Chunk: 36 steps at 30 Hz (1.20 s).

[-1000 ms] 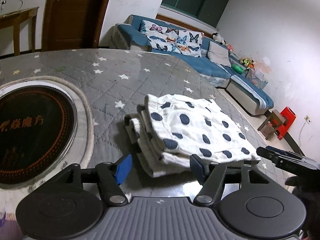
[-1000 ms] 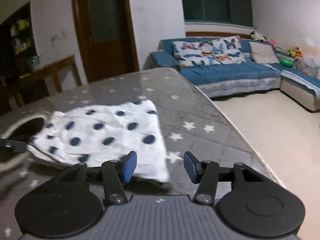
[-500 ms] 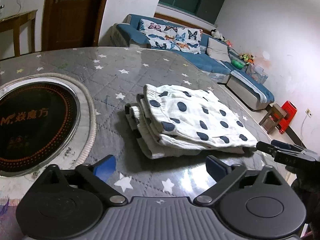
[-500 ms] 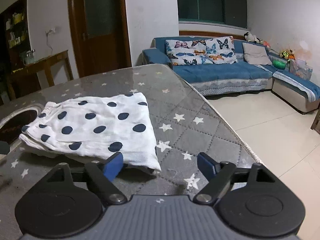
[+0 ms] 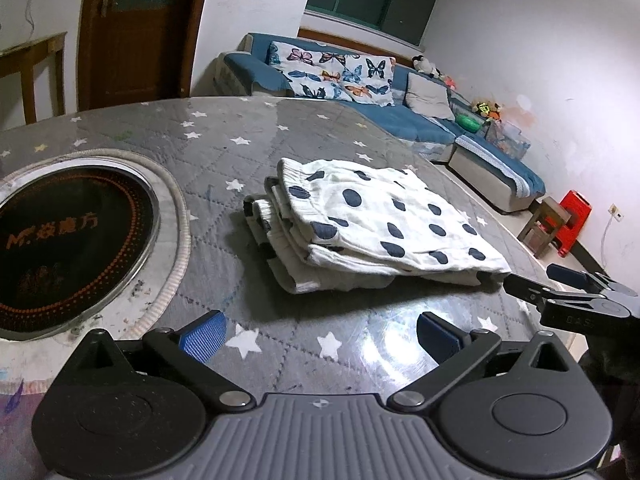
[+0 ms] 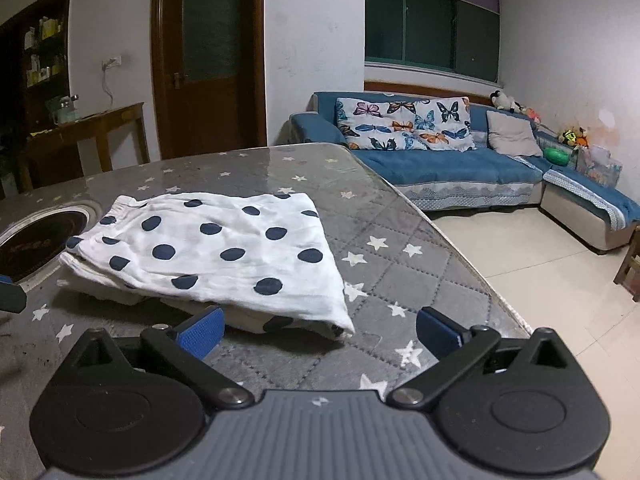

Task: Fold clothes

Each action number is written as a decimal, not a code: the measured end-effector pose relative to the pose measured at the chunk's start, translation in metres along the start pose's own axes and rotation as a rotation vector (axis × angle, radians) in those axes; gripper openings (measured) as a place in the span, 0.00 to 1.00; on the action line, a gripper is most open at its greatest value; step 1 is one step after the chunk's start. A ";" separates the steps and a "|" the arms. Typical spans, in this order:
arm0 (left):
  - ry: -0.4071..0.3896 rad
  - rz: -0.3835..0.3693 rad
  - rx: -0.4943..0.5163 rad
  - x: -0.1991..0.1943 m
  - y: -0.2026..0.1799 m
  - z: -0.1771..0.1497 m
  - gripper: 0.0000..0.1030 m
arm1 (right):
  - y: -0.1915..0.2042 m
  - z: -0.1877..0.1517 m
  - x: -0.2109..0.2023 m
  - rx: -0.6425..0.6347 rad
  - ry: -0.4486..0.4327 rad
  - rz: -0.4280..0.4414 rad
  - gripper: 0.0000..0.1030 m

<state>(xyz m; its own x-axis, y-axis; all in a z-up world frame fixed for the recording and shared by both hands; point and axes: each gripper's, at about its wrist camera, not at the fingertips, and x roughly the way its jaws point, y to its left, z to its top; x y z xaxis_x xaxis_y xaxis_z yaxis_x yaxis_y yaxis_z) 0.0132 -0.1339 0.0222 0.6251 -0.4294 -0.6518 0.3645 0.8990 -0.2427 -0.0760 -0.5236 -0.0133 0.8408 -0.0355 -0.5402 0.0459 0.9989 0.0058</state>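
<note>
A white garment with dark blue dots (image 5: pixel 372 224) lies folded in a stack of layers on the grey star-pattern table (image 5: pixel 240 152). It also shows in the right wrist view (image 6: pixel 216 252). My left gripper (image 5: pixel 320 338) is open and empty, a little short of the stack's near edge. My right gripper (image 6: pixel 318 332) is open and empty, just in front of the garment's near corner. The right gripper also shows at the right of the left wrist view (image 5: pixel 536 284), beside the garment's corner.
A round black hotplate with orange lettering (image 5: pixel 68 240) is set in the table left of the garment. The table edge (image 6: pixel 460 248) curves close on the right. A blue sofa (image 6: pixel 440 164), a wooden door (image 6: pixel 208 56) and a red stool (image 5: pixel 572 220) stand beyond.
Both grippers have opened wide and drawn back from the garment. The folded garment now lies free on the table.
</note>
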 end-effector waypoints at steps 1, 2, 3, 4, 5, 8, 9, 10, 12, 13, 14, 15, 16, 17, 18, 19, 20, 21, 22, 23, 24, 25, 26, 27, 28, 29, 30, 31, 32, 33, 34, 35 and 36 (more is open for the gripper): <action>0.001 -0.003 -0.001 -0.001 -0.001 -0.001 1.00 | 0.002 -0.001 -0.001 0.001 -0.006 -0.002 1.00; 0.002 -0.007 -0.004 -0.001 -0.001 -0.002 1.00 | 0.003 -0.002 -0.002 0.003 -0.011 -0.004 1.00; 0.003 -0.011 -0.006 -0.002 -0.001 -0.003 1.00 | 0.004 -0.003 -0.004 0.008 -0.017 -0.005 1.00; 0.005 -0.013 -0.007 -0.002 -0.002 -0.004 1.00 | 0.005 -0.004 -0.005 0.012 -0.023 -0.007 1.00; 0.007 -0.014 -0.007 -0.002 -0.003 -0.005 1.00 | 0.006 -0.006 -0.006 0.013 -0.027 -0.010 1.00; 0.010 -0.013 -0.004 -0.004 -0.005 -0.007 1.00 | 0.009 -0.010 -0.010 0.011 -0.036 -0.022 1.00; 0.009 -0.013 -0.003 -0.004 -0.006 -0.008 1.00 | 0.010 -0.011 -0.011 0.011 -0.039 -0.026 1.00; 0.008 -0.013 -0.002 -0.005 -0.006 -0.008 1.00 | 0.011 -0.012 -0.012 0.010 -0.043 -0.030 1.00; 0.002 -0.007 0.002 -0.008 -0.007 -0.009 1.00 | 0.012 -0.015 -0.014 0.016 -0.040 -0.030 1.00; -0.001 -0.003 0.006 -0.009 -0.008 -0.010 1.00 | 0.013 -0.017 -0.015 0.019 -0.039 -0.030 1.00; -0.003 0.002 0.010 -0.010 -0.009 -0.010 1.00 | 0.014 -0.018 -0.015 0.024 -0.038 -0.027 1.00; -0.004 0.006 0.012 -0.010 -0.010 -0.011 1.00 | 0.015 -0.019 -0.016 0.028 -0.037 -0.023 1.00; -0.005 0.009 0.014 -0.011 -0.010 -0.012 1.00 | 0.016 -0.021 -0.016 0.030 -0.037 -0.022 1.00; -0.005 0.011 0.016 -0.011 -0.011 -0.012 1.00 | 0.018 -0.022 -0.017 0.029 -0.038 -0.023 1.00; -0.005 0.014 0.018 -0.011 -0.011 -0.013 1.00 | 0.020 -0.023 -0.017 0.027 -0.038 -0.024 1.00; -0.006 0.016 0.020 -0.012 -0.012 -0.014 1.00 | 0.023 -0.024 -0.018 0.024 -0.040 -0.026 1.00; -0.006 0.019 0.021 -0.012 -0.012 -0.014 1.00 | 0.025 -0.024 -0.019 0.022 -0.042 -0.026 1.00; -0.007 0.022 0.023 -0.012 -0.013 -0.015 1.00 | 0.028 -0.025 -0.020 0.020 -0.043 -0.025 1.00; -0.006 0.024 0.023 -0.013 -0.012 -0.016 1.00 | 0.030 -0.025 -0.020 0.019 -0.040 -0.022 1.00; -0.006 0.025 0.021 -0.013 -0.012 -0.016 1.00 | 0.032 -0.025 -0.020 0.018 -0.035 -0.018 1.00; -0.006 0.030 0.021 -0.013 -0.011 -0.016 1.00 | 0.035 -0.024 -0.021 0.017 -0.031 -0.015 1.00; -0.007 0.035 0.022 -0.013 -0.011 -0.016 1.00 | 0.037 -0.024 -0.021 0.014 -0.027 -0.009 1.00; -0.008 0.038 0.021 -0.013 -0.011 -0.017 1.00 | 0.039 -0.024 -0.021 0.011 -0.022 -0.003 1.00; -0.008 0.040 0.020 -0.013 -0.010 -0.018 1.00 | 0.041 -0.024 -0.021 0.014 -0.017 0.000 1.00; -0.007 0.039 0.017 -0.013 -0.010 -0.018 1.00 | 0.043 -0.024 -0.021 0.018 -0.011 0.002 1.00; -0.006 0.040 0.017 -0.014 -0.010 -0.019 1.00 | 0.044 -0.023 -0.021 0.022 -0.006 0.005 1.00; -0.005 0.041 0.018 -0.014 -0.010 -0.019 1.00 | 0.045 -0.023 -0.021 0.029 -0.003 0.008 1.00; -0.005 0.043 0.018 -0.014 -0.010 -0.019 1.00 | 0.045 -0.023 -0.022 0.036 0.000 0.010 1.00; -0.006 0.044 0.018 -0.014 -0.010 -0.019 1.00 | 0.046 -0.024 -0.022 0.041 0.002 0.010 1.00; -0.008 0.044 0.019 -0.014 -0.010 -0.018 1.00 | 0.046 -0.024 -0.023 0.046 0.002 0.006 1.00; -0.010 0.042 0.020 -0.015 -0.011 -0.018 1.00 | 0.045 -0.024 -0.023 0.055 0.004 0.004 1.00; -0.010 0.041 0.020 -0.014 -0.011 -0.018 1.00 | 0.044 -0.025 -0.023 0.066 0.005 0.007 1.00; -0.009 0.040 0.021 -0.014 -0.012 -0.018 1.00 | 0.044 -0.025 -0.023 0.075 0.005 0.007 1.00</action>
<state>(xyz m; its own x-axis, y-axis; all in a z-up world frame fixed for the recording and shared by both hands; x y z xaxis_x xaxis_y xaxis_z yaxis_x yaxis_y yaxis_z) -0.0121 -0.1369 0.0210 0.6455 -0.3940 -0.6543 0.3535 0.9135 -0.2014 -0.1069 -0.4781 -0.0216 0.8386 -0.0279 -0.5441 0.0804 0.9941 0.0730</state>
